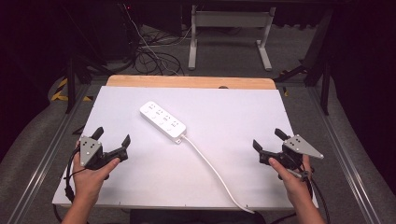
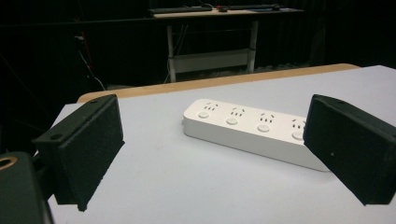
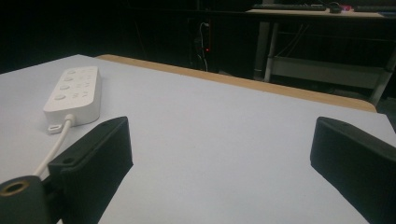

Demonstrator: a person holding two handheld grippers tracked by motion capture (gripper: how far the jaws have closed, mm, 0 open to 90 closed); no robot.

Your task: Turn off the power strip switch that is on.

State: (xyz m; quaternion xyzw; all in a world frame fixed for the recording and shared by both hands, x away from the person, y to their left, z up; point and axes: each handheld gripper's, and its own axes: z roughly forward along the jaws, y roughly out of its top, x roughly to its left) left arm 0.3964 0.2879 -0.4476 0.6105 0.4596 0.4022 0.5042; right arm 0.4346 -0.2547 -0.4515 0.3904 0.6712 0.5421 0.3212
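- White plastic power strip lies slanted near the middle of the table, a bit to the left. It has 4 sets of holes and 4 round buttons on top.
- Its white cable runs from its near end across the table and drops off the front edge.
- Left gripper sits at the left side of the table with its jaws wide apart and nothing in them. Right gripper sits at the right side, also wide apart and holding nothing. Both are well apart from the strip.
- I think the cable could cause trouble: a gripper could snag it, or a tug on it could drag the strip across the table.
- I think the strip's smooth sides could slip out of the jaws if they grab it at a corner.
- Table top is a flat white sheet on a wooden board.
- Room is dark, with a grey floor, black wires and a white desk frame at the back.
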